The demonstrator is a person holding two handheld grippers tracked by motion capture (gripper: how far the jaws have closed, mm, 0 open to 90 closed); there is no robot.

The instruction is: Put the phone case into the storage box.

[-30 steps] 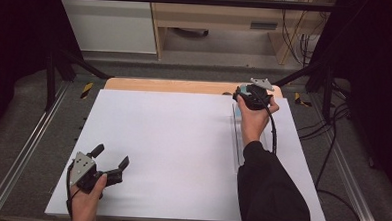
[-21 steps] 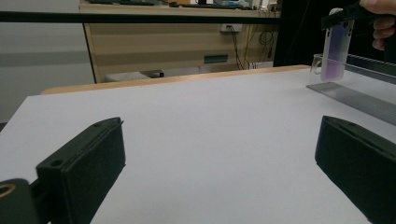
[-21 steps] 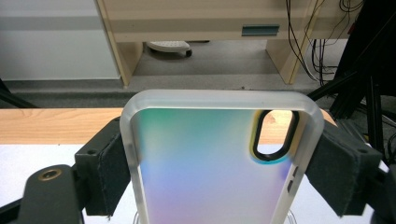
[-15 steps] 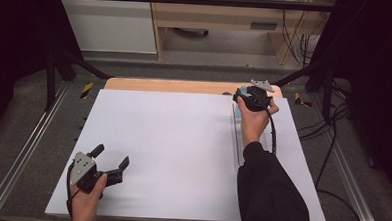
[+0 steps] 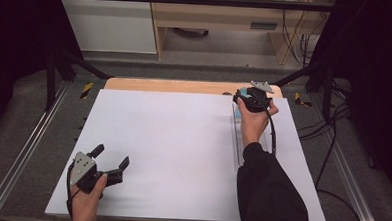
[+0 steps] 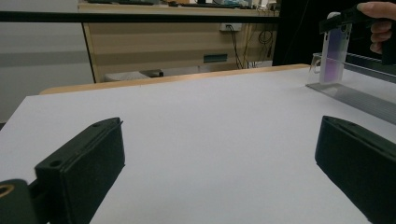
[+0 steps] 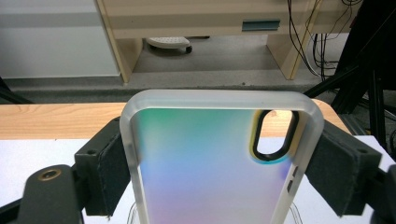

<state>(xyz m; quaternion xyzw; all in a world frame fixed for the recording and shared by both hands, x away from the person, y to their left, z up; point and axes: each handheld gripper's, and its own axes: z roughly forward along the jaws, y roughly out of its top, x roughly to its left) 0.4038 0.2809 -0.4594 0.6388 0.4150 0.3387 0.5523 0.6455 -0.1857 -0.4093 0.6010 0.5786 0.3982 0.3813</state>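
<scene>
Right claw (image 7: 219, 172) clamps phone case (image 7: 210, 172) by edges above clear rack (image 5: 236, 137), frame right; slip or tilt likely. Left claw (image 5: 112, 162) released, idle lower left.

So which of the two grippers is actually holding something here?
The right gripper, at the table's far edge: its jaws are clamped on the sides of an iridescent phone case. The left gripper, near the front, sits open with nothing between its jaws.

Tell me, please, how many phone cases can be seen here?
1. The phone case is clamped by its side edges in the right hand-held gripper, at the far right of the table, over a clear stand. None other shows.
</scene>
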